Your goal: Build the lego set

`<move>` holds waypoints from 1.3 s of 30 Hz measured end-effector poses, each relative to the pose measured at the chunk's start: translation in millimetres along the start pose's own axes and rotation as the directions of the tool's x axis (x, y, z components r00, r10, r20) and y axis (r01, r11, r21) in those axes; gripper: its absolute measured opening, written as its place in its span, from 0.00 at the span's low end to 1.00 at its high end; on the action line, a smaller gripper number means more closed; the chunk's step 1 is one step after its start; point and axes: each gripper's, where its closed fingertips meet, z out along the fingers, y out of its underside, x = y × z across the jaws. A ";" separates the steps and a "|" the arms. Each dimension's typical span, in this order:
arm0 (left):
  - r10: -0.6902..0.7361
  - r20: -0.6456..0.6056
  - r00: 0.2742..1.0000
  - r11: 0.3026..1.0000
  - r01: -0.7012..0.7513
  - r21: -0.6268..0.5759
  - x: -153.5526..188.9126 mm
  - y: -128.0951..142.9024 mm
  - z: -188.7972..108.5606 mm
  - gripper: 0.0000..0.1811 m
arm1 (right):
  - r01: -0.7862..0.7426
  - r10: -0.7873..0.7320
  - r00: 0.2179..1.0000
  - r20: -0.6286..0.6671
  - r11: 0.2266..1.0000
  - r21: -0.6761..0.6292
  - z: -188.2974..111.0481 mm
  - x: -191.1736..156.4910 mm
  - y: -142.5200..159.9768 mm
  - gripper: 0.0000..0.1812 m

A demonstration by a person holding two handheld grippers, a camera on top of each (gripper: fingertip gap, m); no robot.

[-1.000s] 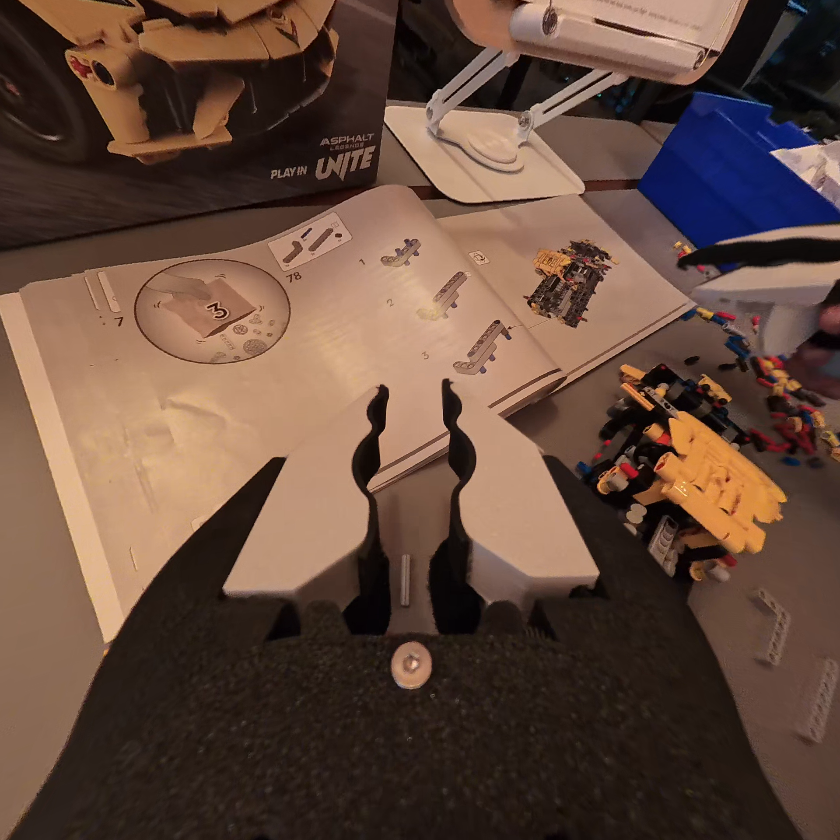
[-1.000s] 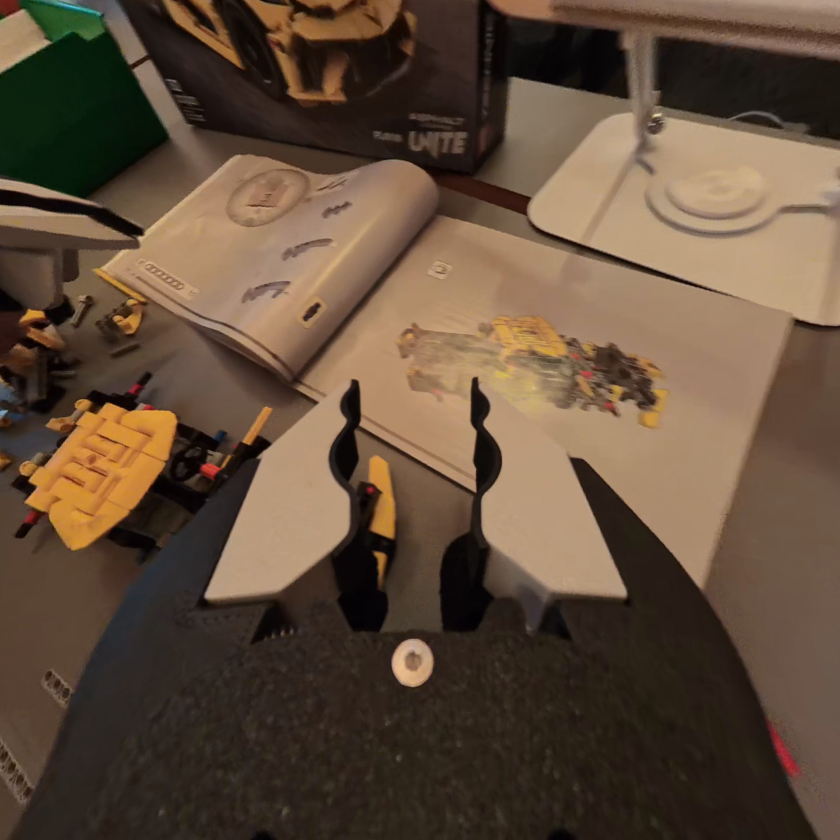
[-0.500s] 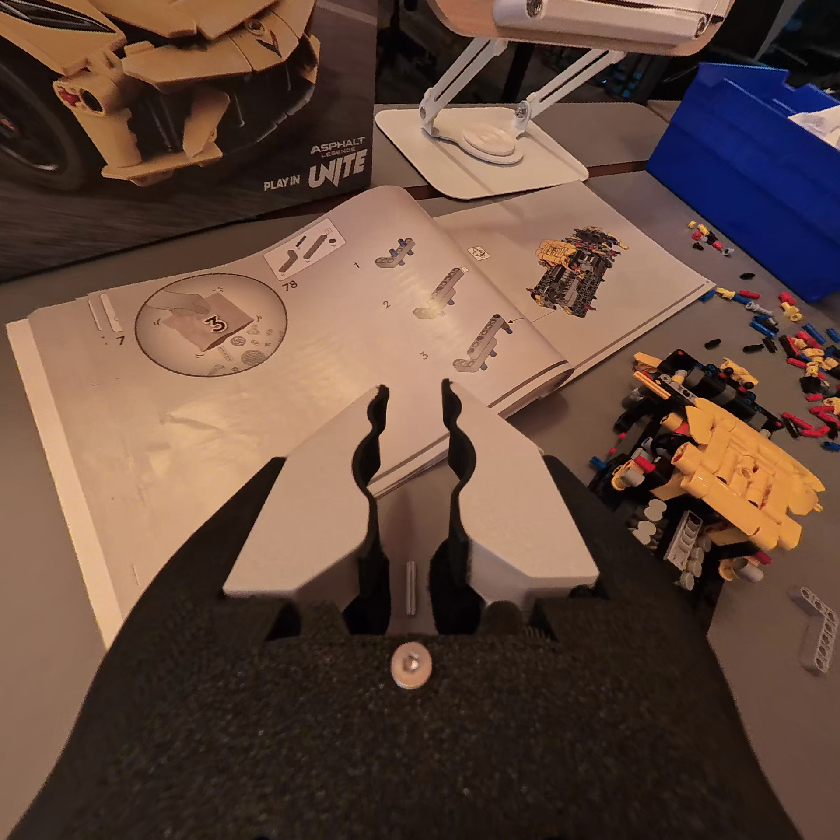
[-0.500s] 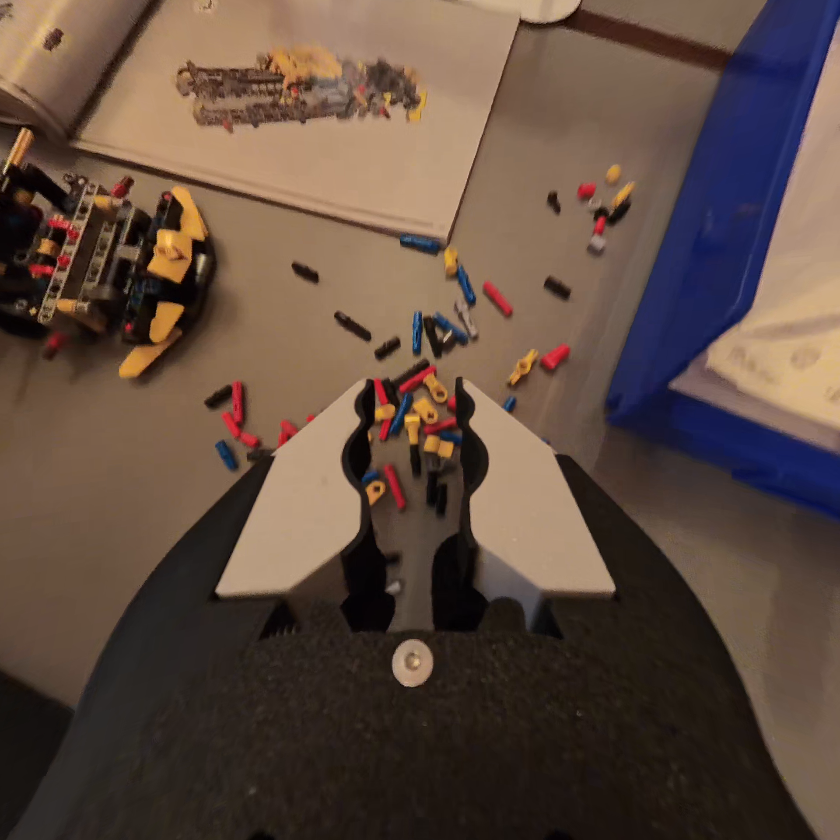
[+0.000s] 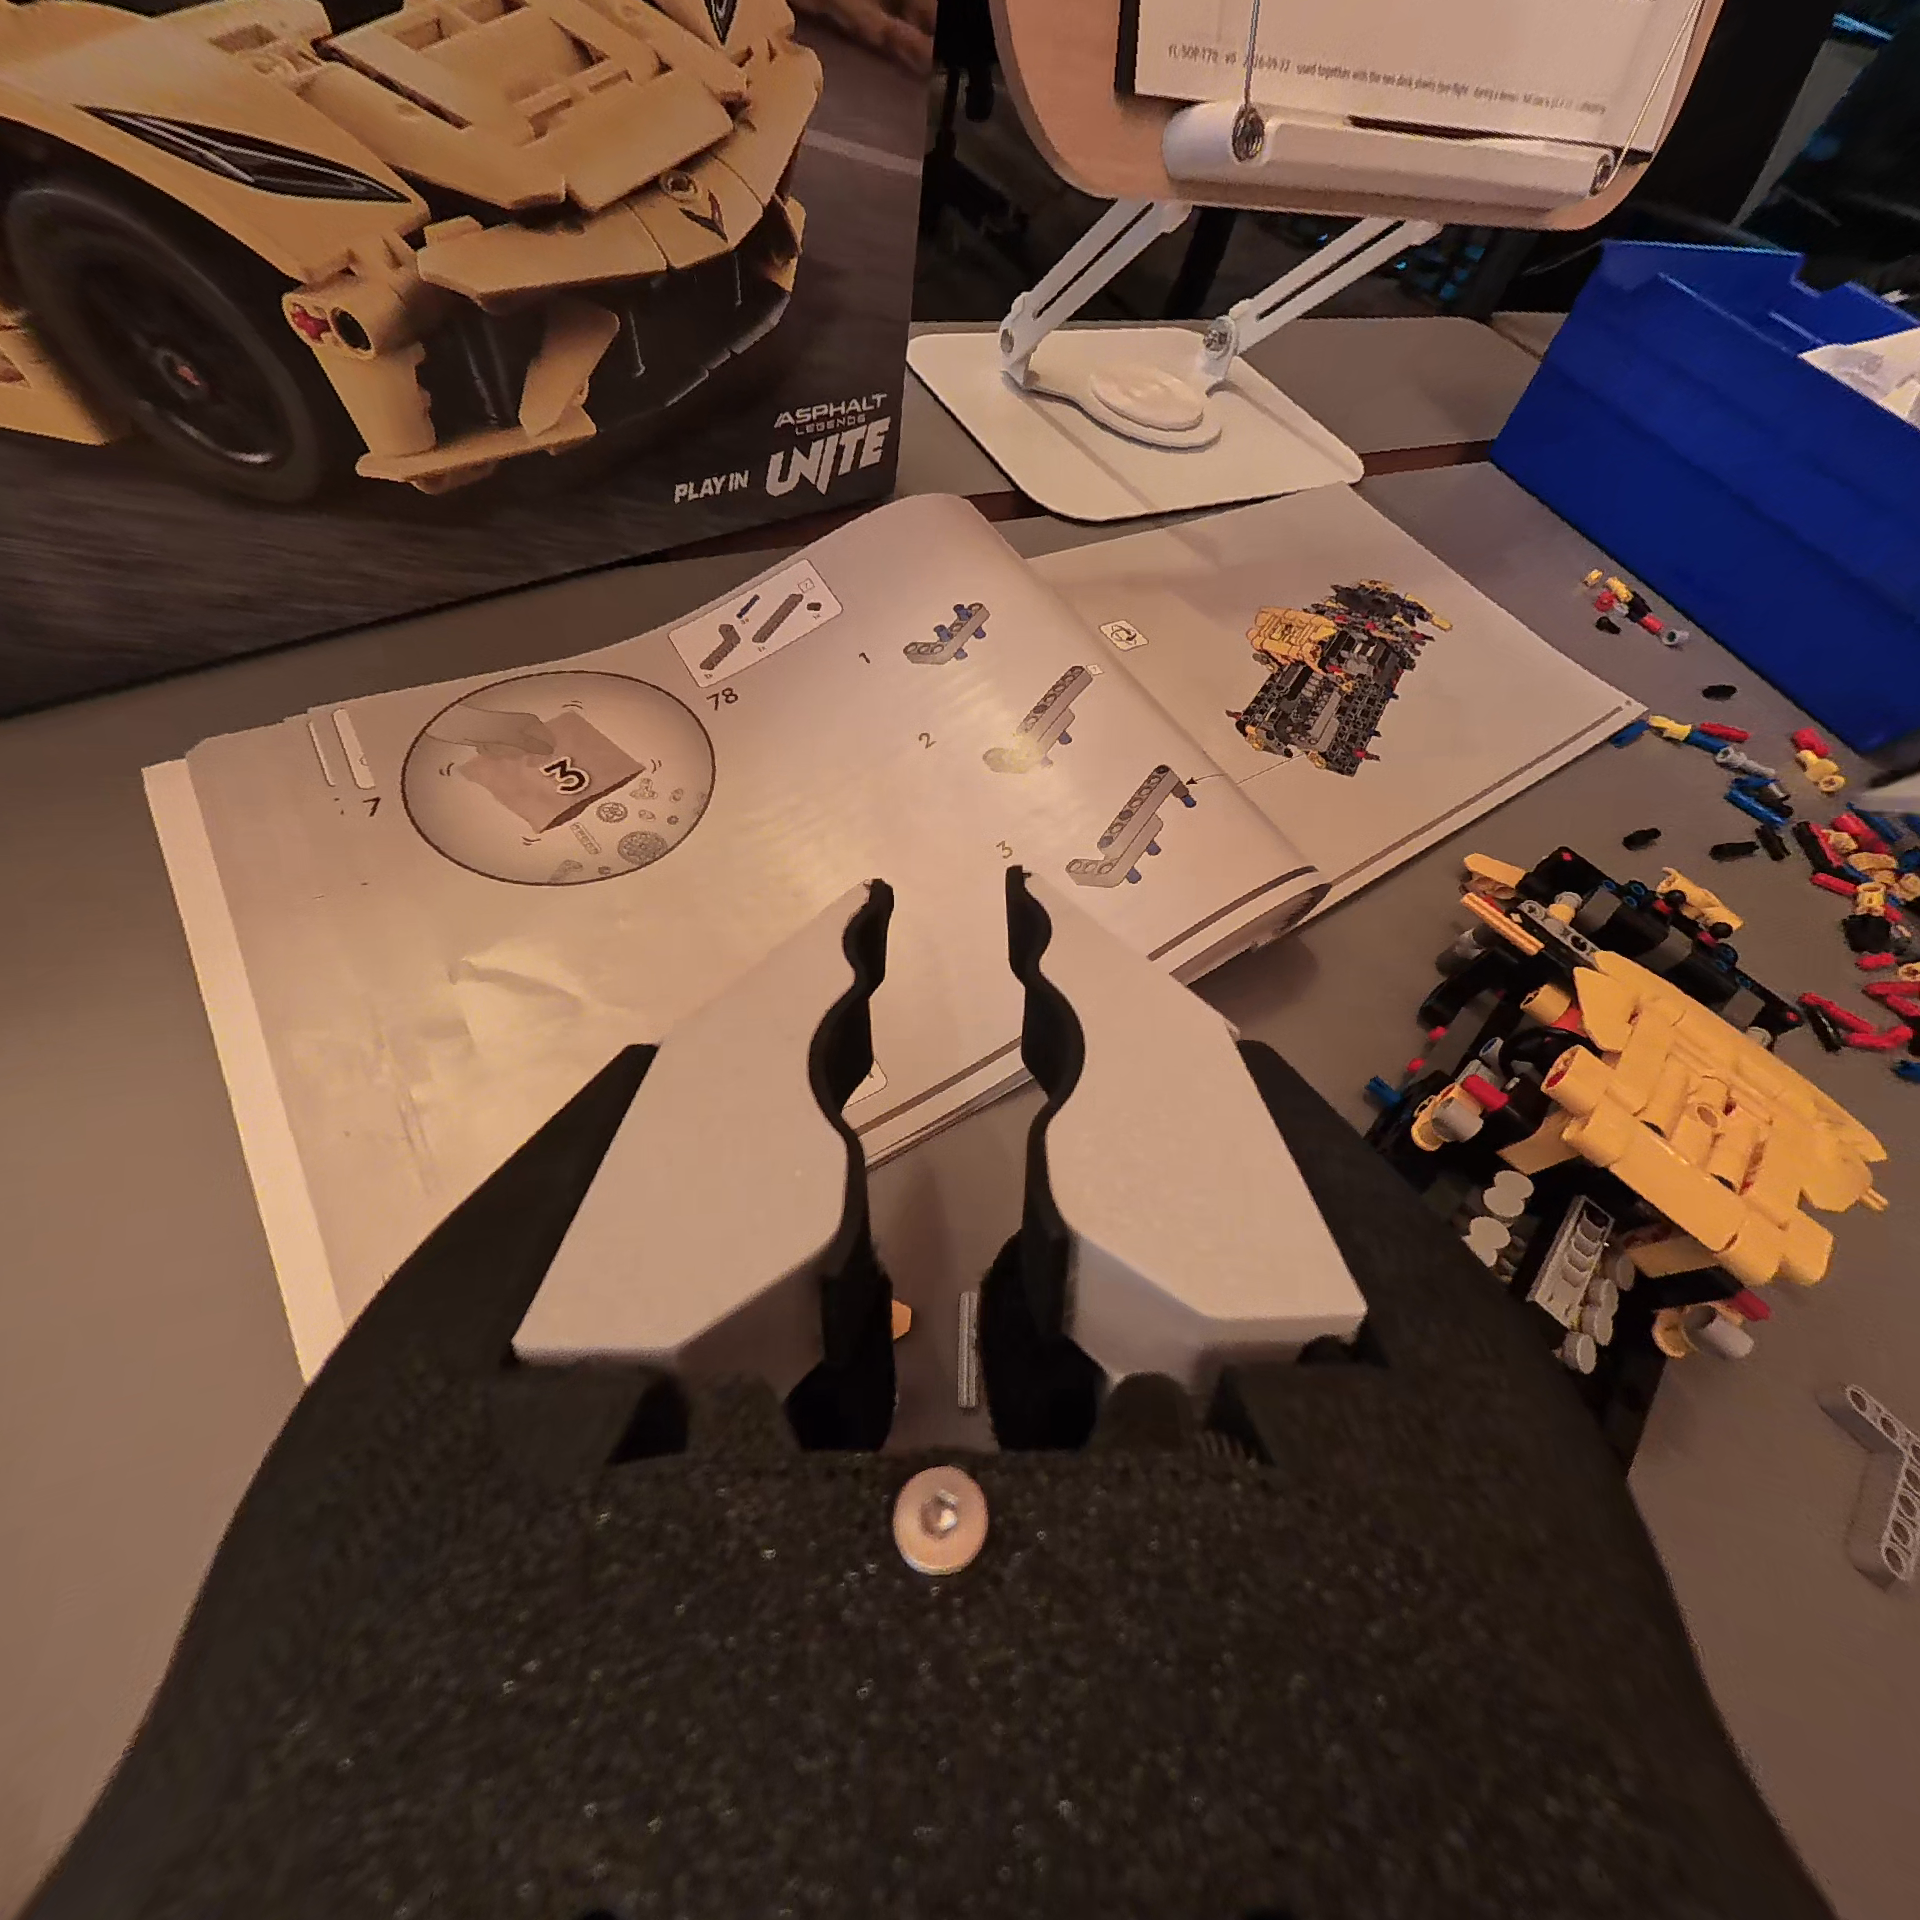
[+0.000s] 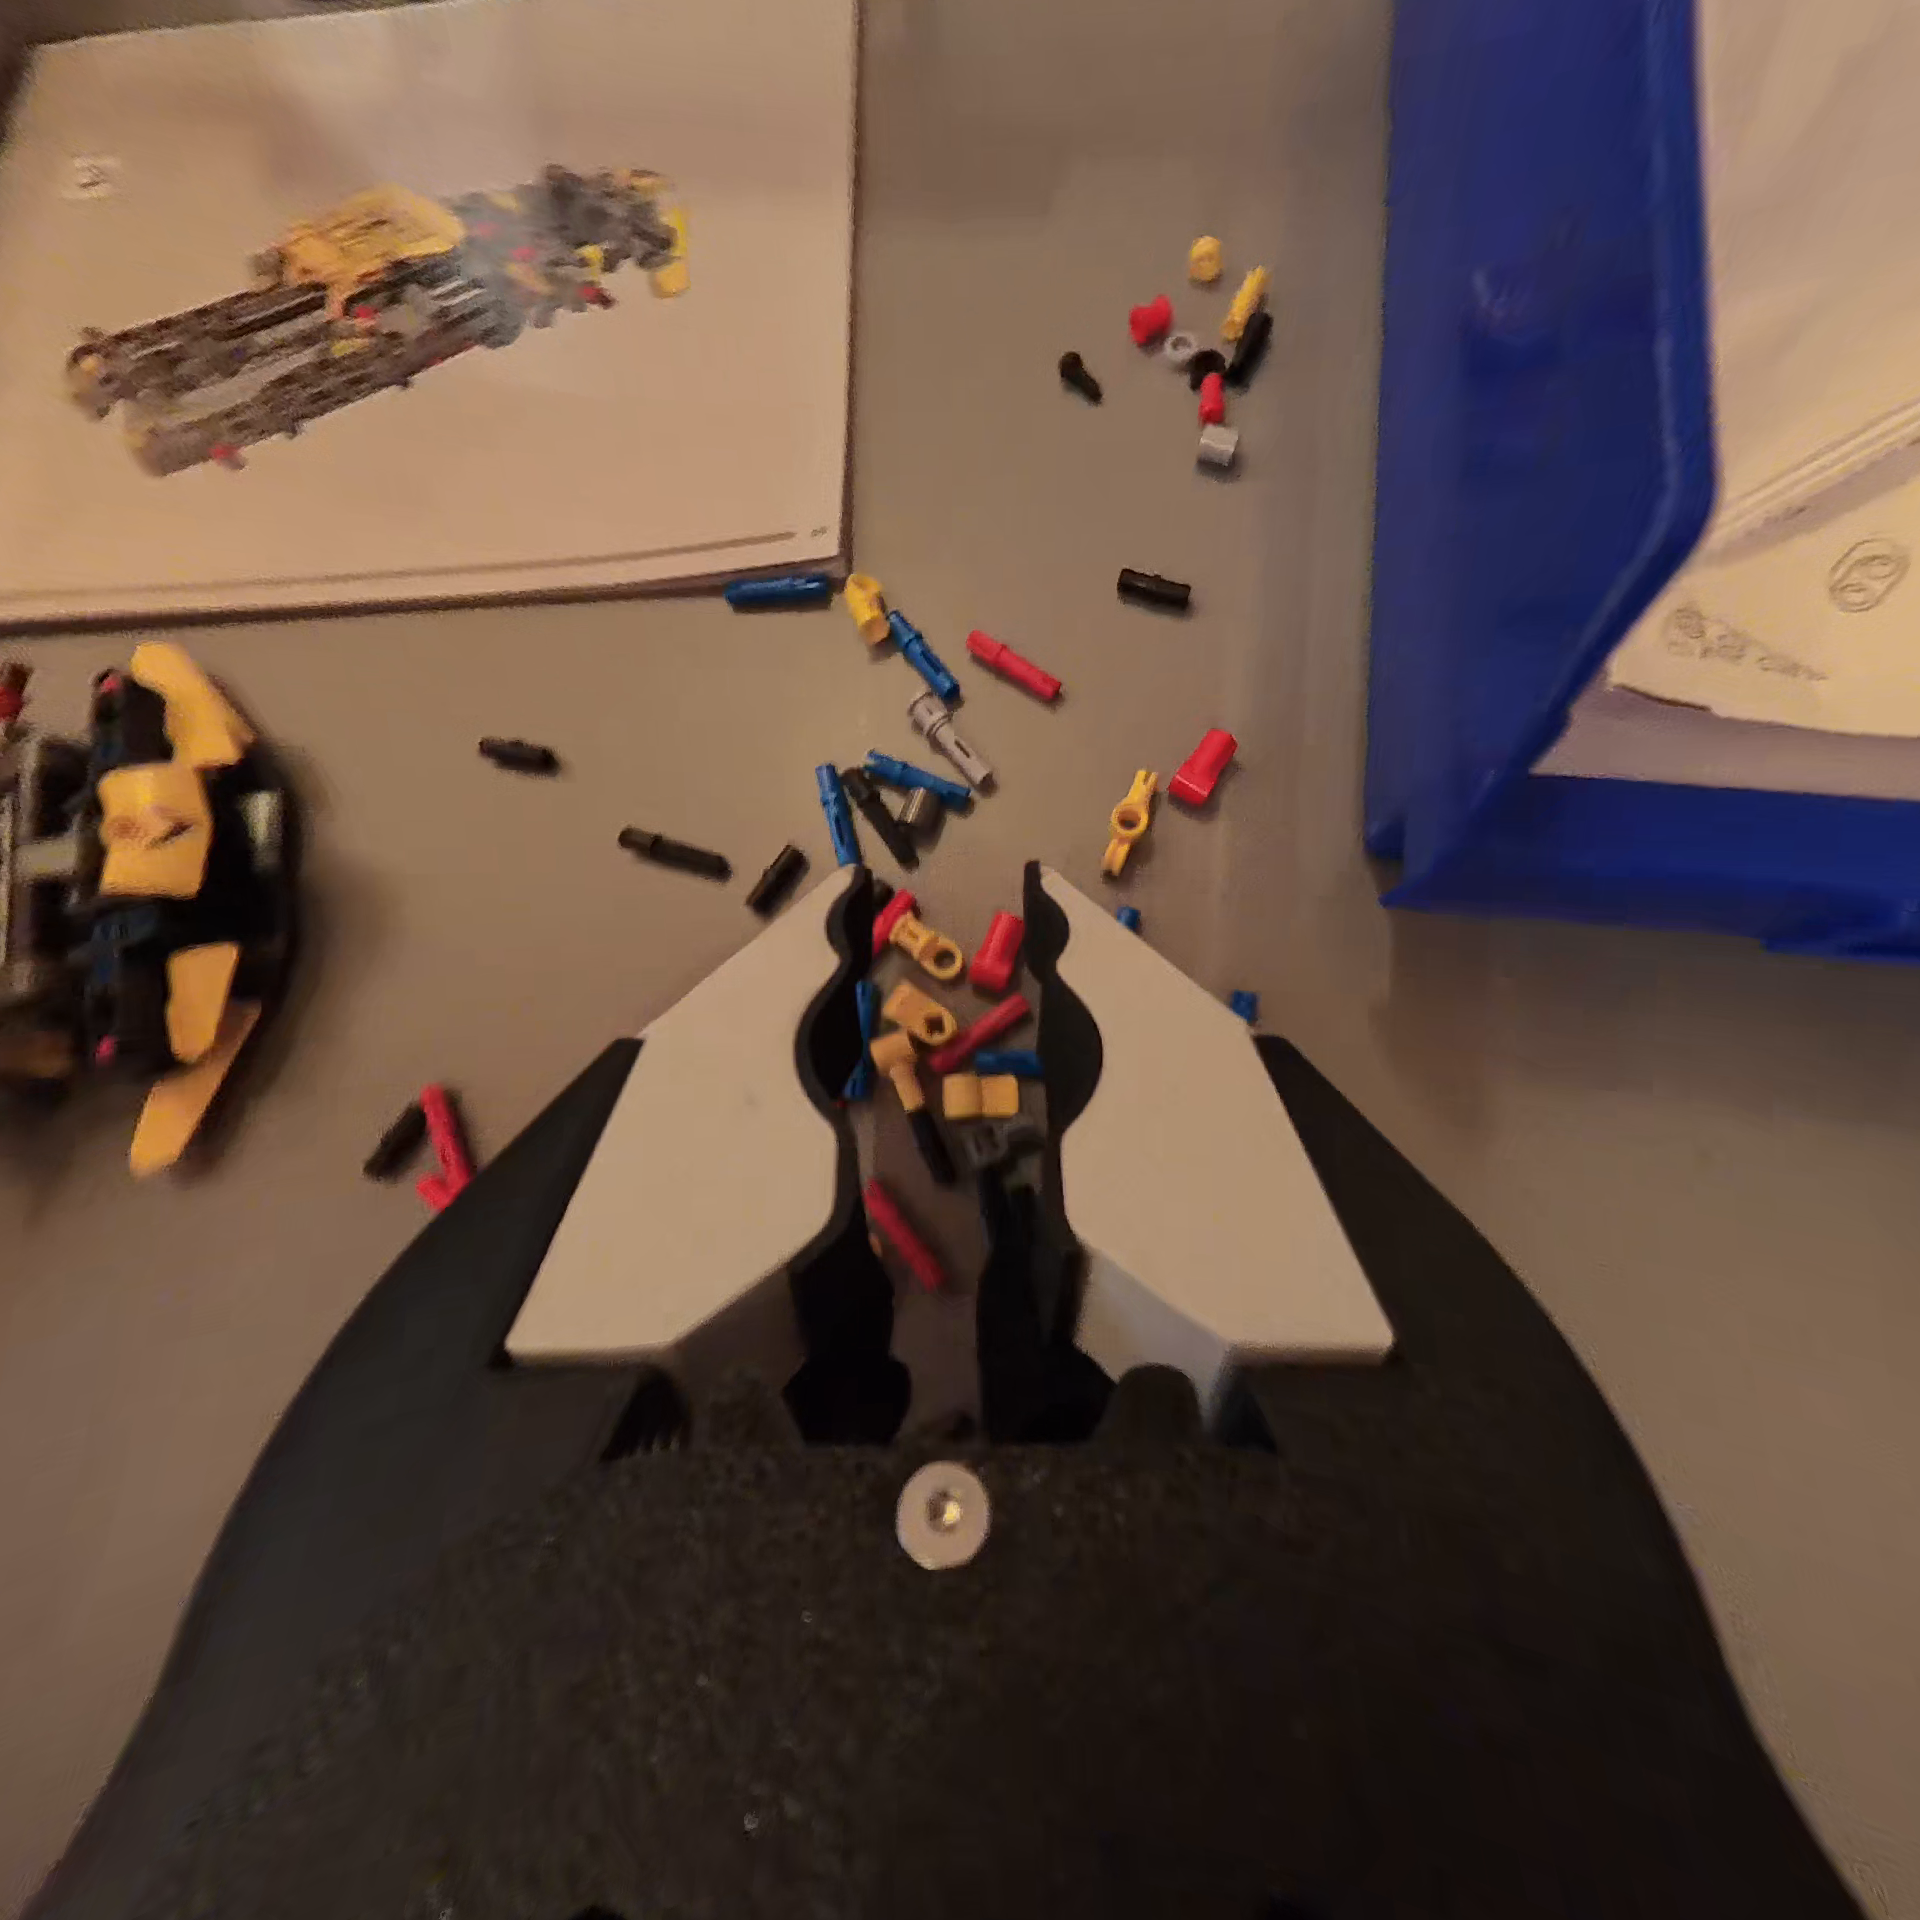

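The half-built yellow and black lego model [image 5: 1652, 1132] lies on the grey table [image 5: 94, 1195], just to the right of the open instruction booklet [image 5: 665, 831] and beside the scatter of small loose pins [image 6: 935, 748] in red, blue, black and yellow. My right gripper [image 6: 943, 883] hangs over that scatter with its jaws parted and nothing held; several pins show on the table between its fingers [image 6: 727, 1122]. My left gripper [image 5: 943, 894] sits over the near edge of the booklet, jaws likewise apart and empty. A blue bin [image 6: 1538, 436] stands to the right of the pins. Behind the booklet I see the set's box [image 5: 447, 281] and a white stand [image 5: 1132, 416].
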 end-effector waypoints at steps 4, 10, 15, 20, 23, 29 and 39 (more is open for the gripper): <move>0.008 0.011 1.000 1.000 -0.008 0.007 -0.5 -1.7 -2.3 0.12 | -0.093 0.093 0.995 -0.036 0.996 -0.002 13.8 -2.9 -7.7 0.16; 0.006 0.001 1.000 1.000 -0.006 0.003 2.1 -0.9 -1.4 0.12 | -0.084 0.083 0.992 -0.098 0.996 -0.009 20.3 -3.4 -7.3 0.10; 0.016 -0.004 1.000 1.000 -0.016 -0.004 5.9 0.3 -0.3 0.12 | -0.097 0.096 0.992 -0.083 0.995 -0.012 25.9 -4.9 -3.0 0.09; 0.034 0.011 0.999 0.999 -0.034 -0.009 4.6 1.3 0.2 0.12 | -0.085 0.084 0.992 -0.092 0.996 -0.015 27.1 -2.7 -2.4 0.08; 0.026 0.006 1.000 1.000 -0.026 -0.009 4.6 1.5 0.2 0.12 | -0.093 0.092 0.993 -0.080 0.996 -0.009 26.7 -1.3 -1.5 0.06; 0.022 0.005 1.000 1.000 -0.022 -0.008 4.3 1.4 -0.1 0.12 | -0.029 0.032 0.997 -0.065 0.999 0.043 8.4 -2.5 -8.1 0.03; 0.024 0.001 1.000 1.000 -0.024 -0.003 5.8 0.2 -0.9 0.12 | 0.192 -0.201 0.979 0.014 0.950 0.246 -39.2 -33.6 -16.0 0.03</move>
